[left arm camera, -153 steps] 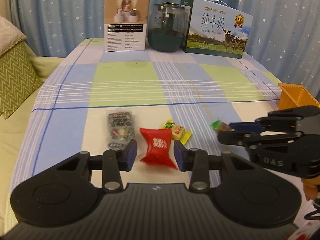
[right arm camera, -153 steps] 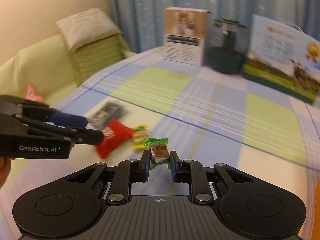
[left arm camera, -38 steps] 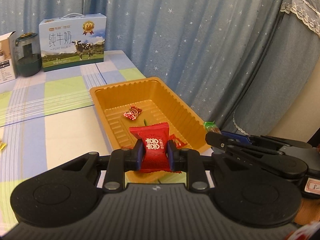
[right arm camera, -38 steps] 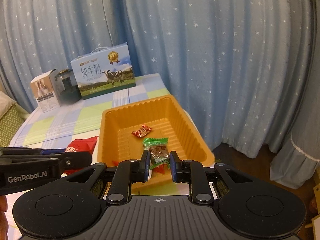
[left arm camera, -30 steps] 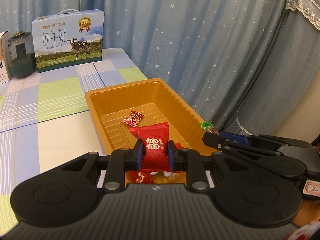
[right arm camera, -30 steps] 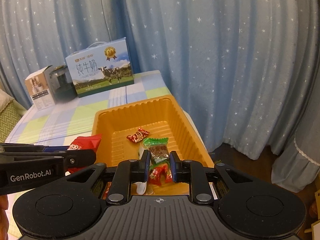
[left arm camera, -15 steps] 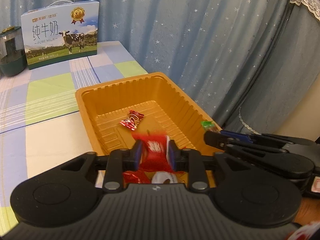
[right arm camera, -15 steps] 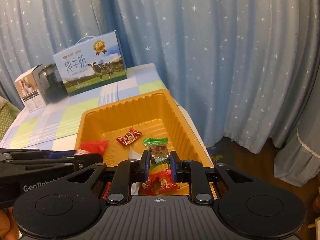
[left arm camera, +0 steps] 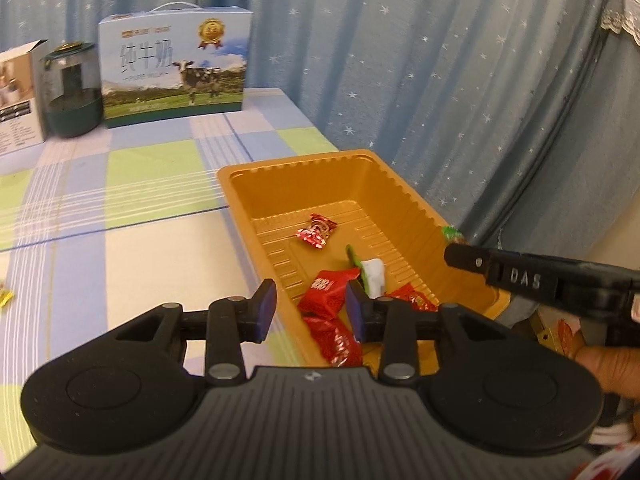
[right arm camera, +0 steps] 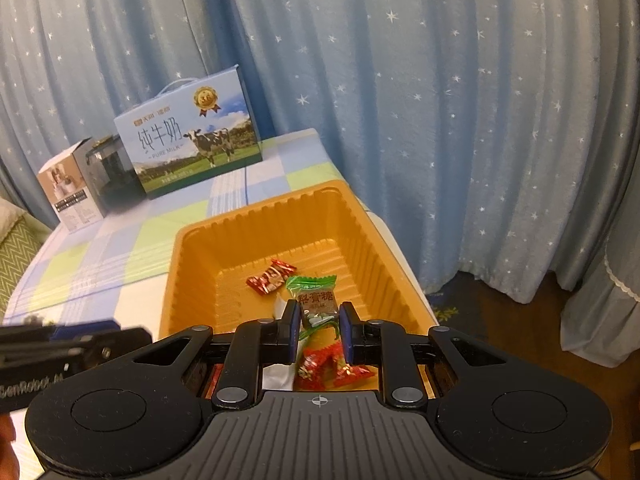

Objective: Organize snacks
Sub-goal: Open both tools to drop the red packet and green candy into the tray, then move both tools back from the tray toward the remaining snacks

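Two grippers over orange tray (left arm camera: 256, 184): left gripper (left arm camera: 310, 312) jaws apart, right gripper (right arm camera: 319, 326) clamping green-wrapped candy (right arm camera: 316, 300).

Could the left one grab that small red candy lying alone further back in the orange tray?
Probably yes. The left hand-held gripper is open over the tray, and the red candy lies uncovered ahead of it, apart from the other snacks.

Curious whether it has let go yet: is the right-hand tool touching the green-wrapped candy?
Touching. The right wrist view shows the green-wrapped candy pinched between the jaws of the right gripper, above the orange tray.
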Available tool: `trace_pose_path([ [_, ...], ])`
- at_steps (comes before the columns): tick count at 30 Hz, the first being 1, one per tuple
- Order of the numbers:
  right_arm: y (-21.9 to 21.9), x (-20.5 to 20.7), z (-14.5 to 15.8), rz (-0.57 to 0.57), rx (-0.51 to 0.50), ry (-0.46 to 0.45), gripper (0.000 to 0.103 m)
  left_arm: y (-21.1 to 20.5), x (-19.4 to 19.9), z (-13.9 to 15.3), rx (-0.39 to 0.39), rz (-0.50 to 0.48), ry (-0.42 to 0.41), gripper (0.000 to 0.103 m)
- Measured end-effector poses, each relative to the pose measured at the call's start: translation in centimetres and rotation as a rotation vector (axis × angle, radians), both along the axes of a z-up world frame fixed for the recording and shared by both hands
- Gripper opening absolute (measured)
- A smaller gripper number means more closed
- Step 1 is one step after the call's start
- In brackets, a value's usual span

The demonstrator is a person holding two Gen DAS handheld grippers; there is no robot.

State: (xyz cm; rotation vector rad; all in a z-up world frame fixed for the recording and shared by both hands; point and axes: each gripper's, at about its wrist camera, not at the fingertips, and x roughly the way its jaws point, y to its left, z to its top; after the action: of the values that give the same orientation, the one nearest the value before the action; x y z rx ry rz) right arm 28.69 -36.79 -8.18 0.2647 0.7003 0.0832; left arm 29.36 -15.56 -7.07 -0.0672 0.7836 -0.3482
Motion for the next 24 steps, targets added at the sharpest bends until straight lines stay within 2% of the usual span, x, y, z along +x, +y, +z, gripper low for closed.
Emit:
trace_pose_path([
  [2,-0.3,0.2,-0.1,0.011,0.053,-0.006,0.021,0.5,-0.5,0.1,-0.004,0.008,0.001,0.034],
  [4,-0.6,0.3,-0.1,0.002,0.088,-0.005,0.033,0.8,-0.9,0.2,0.0,0.012,-0.004,0.034],
  [5,-0.7,0.2,0.0,-0.006,0.091,-0.011,0.045,1.0,-1.2,0.3,0.003,0.013,-0.006,0.034],
  [6,-0.8,0.1,0.1,-0.014,0.095,-0.015,0.049,1.1,-1.4,0.3,0.004,0.016,-0.007,0.036],
  [9,-1.0,-0.7,0.5,-0.028,0.107,-0.018,0.049,1.8,-2.4,0.6,-0.005,0.033,-0.012,0.041],
  [16,-0.8,-3.9,1.6,-0.065,0.104,0.007,0.051,3.6,-5.6,1.4,-0.02,0.066,-0.012,0.042],
  [24,1.7,-8.8,4.2,-0.017,0.1,-0.026,0.055,5.5,-10.1,2.8,-0.013,0.091,-0.031,0.045],
])
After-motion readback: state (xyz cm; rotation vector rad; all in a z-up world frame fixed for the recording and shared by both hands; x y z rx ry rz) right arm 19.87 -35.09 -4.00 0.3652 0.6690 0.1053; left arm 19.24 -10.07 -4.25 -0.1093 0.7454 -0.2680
